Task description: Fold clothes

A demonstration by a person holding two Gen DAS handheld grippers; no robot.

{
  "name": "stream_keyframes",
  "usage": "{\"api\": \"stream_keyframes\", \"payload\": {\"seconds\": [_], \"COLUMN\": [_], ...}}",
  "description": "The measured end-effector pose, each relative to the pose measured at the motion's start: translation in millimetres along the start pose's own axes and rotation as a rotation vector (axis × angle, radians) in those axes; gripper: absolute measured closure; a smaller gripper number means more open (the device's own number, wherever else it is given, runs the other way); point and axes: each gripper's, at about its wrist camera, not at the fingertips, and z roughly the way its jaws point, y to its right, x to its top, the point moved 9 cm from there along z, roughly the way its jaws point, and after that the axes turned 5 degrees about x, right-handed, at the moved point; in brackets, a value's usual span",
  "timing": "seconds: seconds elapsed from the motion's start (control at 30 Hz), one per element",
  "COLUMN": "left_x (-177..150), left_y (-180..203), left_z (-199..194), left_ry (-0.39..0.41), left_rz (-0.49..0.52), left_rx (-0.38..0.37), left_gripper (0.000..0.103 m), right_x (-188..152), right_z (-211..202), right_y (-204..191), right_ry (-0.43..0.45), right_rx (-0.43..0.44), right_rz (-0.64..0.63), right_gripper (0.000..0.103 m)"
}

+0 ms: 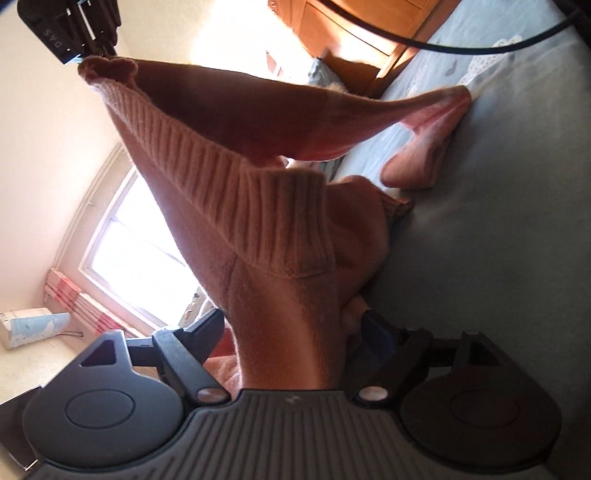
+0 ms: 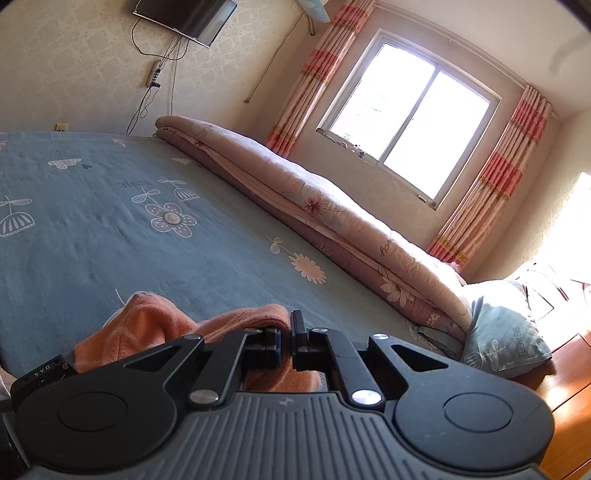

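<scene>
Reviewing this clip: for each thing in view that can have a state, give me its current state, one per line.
Left gripper: open, sweater fabric lying between the spread fingers.
Right gripper: shut on the sweater's edge.
Orange sweater: unfolded, partly lifted, far end resting on the bed.
Bed sheet: spread flat.
Quilt: folded along the bed's far side.
Window: appears closed, curtains drawn aside.
Wall TV: screen dark.

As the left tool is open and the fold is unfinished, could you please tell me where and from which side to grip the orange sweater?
Probably the ribbed hem, at its free end just ahead of the left tool. The right tool pinches the other end, so the band hangs as a thick, straight edge. Come straight forward, with the open fingers straddling that edge.
</scene>
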Motion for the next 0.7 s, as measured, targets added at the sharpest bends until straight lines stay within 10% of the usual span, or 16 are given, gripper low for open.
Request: {"api": "stream_keyframes", "payload": {"seconds": [0.1,0.17,0.23,0.7], "left_x": [-8,-17,-22,-15], "left_y": [-20,-37,-52,-211], "left_z": [11,18,21,13], "left_ry": [-0.040,-0.088,-0.134,-0.130], "left_rz": [-0.059,-0.115,-0.193,-0.450], "left_rx": [0.026,-0.002,-0.039,0.082], "left_gripper": [0.030,0.072,0.087,0.091], "right_x": [-1,-4,-8,-42], "right_z": [1,2,3,-19], "right_y": [5,9,12,34], "right_ry": [0.002,0.003,-0.001,0.014], "right_rx": [-0.001,-0.003,-0.011,-0.011], "right_rz": [0.012,0.019,0.025,0.117], "right_gripper": [0.097,0.097,0.097,0.097]}}
